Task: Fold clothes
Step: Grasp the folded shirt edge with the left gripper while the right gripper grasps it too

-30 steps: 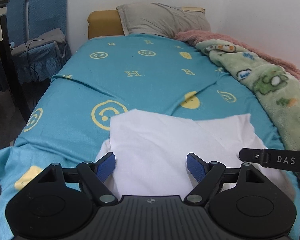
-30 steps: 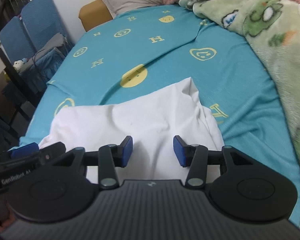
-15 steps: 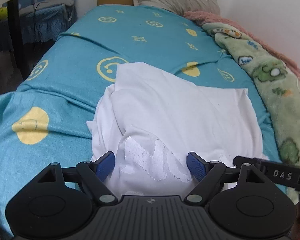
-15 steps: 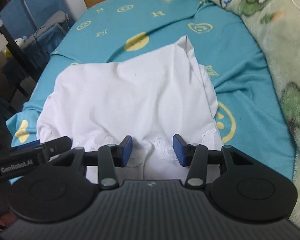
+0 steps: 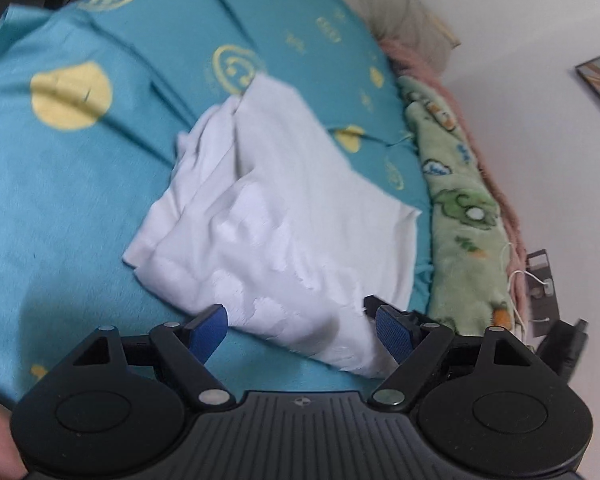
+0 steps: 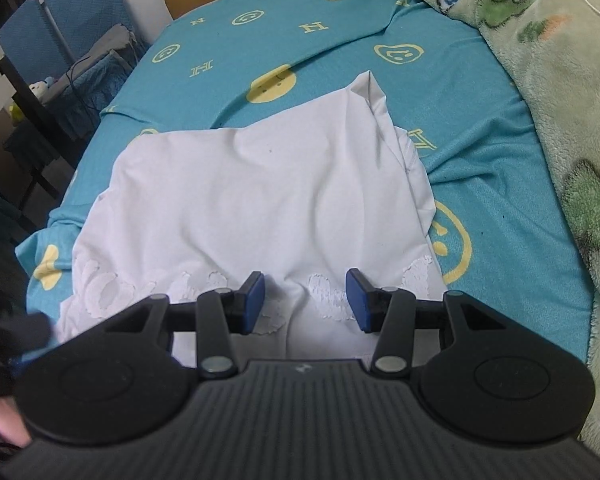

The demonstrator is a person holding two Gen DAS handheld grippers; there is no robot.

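With both your left gripper (image 5: pixel 300 330) and right gripper (image 6: pixel 306 300) spread and empty above the white garment's (image 6: pixel 260 196) near edge, you seem between folds; next, lower and pinch that edge.

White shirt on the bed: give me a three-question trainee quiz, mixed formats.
1. True or false: the left gripper is clamped on the white shirt.
2. What lies under the shirt? A) wooden floor B) teal bedsheet C) green blanket
3. Fill in: the right gripper hovers over the shirt's ___ edge, by the embossed print.

Key: 1 false; 2 B; 3 near.
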